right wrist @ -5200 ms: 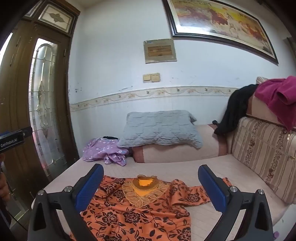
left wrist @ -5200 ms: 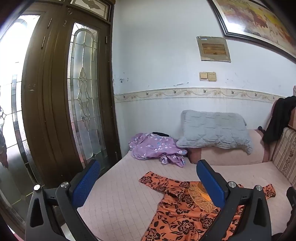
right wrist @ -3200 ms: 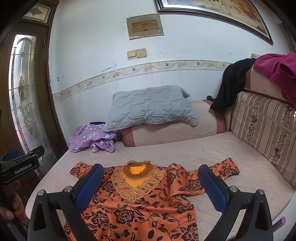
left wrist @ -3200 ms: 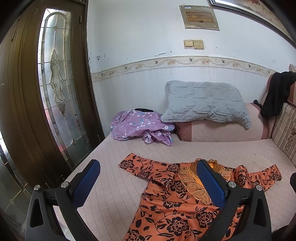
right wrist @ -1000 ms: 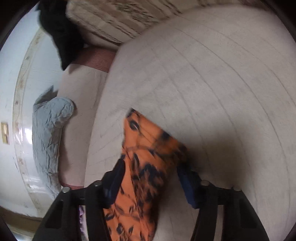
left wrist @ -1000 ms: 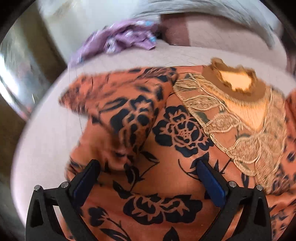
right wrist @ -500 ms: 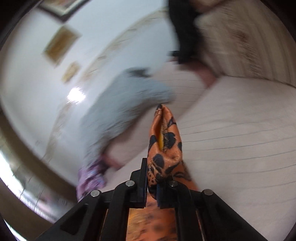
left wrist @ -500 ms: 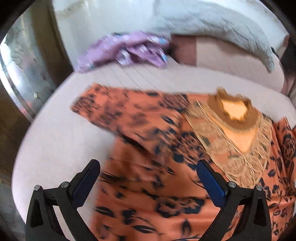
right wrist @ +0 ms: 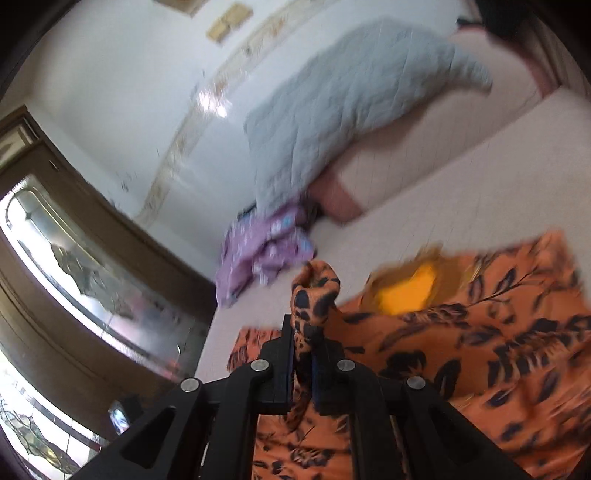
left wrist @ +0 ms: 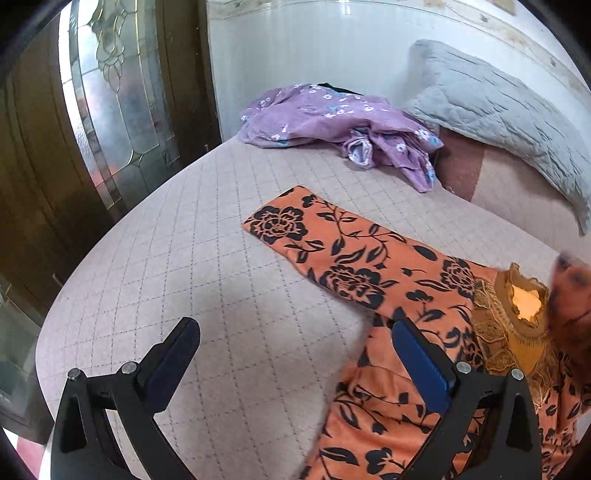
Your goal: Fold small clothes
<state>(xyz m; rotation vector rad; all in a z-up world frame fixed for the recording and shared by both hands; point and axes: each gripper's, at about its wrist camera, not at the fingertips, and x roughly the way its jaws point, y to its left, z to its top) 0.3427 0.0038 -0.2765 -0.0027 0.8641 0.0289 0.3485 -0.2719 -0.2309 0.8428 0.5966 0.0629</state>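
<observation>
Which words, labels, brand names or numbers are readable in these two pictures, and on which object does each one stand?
No text can be read in either view.
Wall plaque: only a corner shows, blurred; whether it bears writing cannot be told.
Wall switch plate: no marking can be read.
Orange floral garment, purple garment, grey pillow: patterns only, no label visible.
Left gripper and right gripper: no brand shows.

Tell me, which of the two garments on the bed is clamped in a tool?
The orange dress with black flowers; the right gripper pinches its sleeve end. The purple flowered garment lies crumpled, untouched, by the grey pillow.
</observation>
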